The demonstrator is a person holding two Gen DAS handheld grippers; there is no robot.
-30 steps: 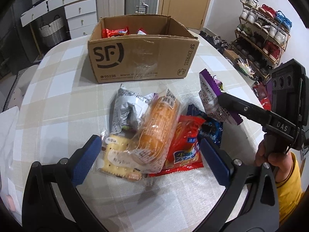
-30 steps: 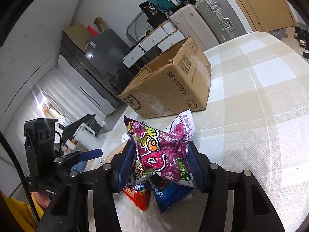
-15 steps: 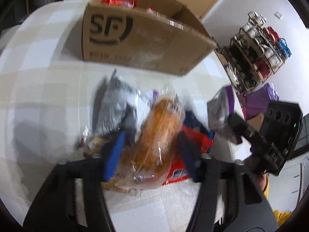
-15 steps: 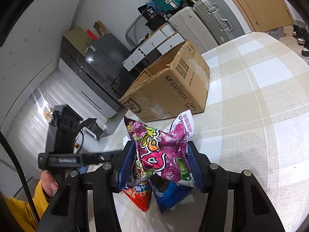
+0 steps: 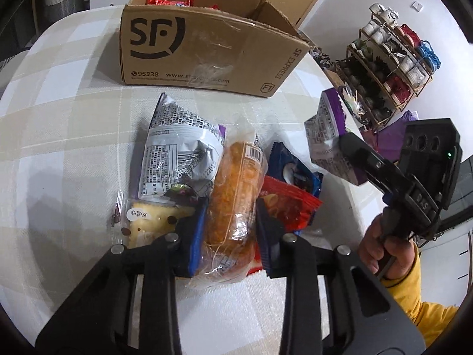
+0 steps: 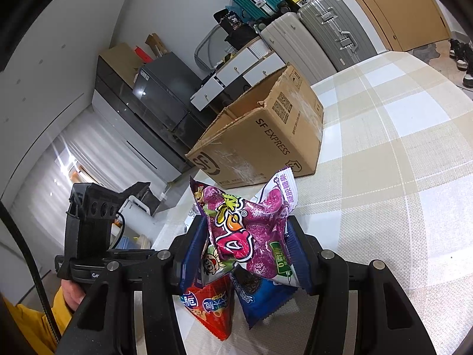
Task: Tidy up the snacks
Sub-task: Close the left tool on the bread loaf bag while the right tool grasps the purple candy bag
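Left wrist view: the left gripper (image 5: 230, 230) has just clenched its fingers on the orange bread pack (image 5: 235, 195), lying between them on the desk (image 5: 59, 148); judged ready for lifting into the box (image 5: 204, 47).

Right wrist view: the right gripper (image 6: 244, 254) grasps the purple candy bag (image 6: 251, 236) aloft, unchanged.

Even, diffuse indoor light is seen in both views, and exposure is bright. In the right wrist view, daylight is admitted through a curtained window (image 6: 44, 195) at the left, which is slightly overexposed. Soft shadows are cast on the table (image 5: 59, 112) beside the cardboard box (image 5: 204, 41). Glare is seen on the clear bread wrapper (image 5: 236, 195). Strong fisheye curvature and dark corners are present. Focus is sharp.
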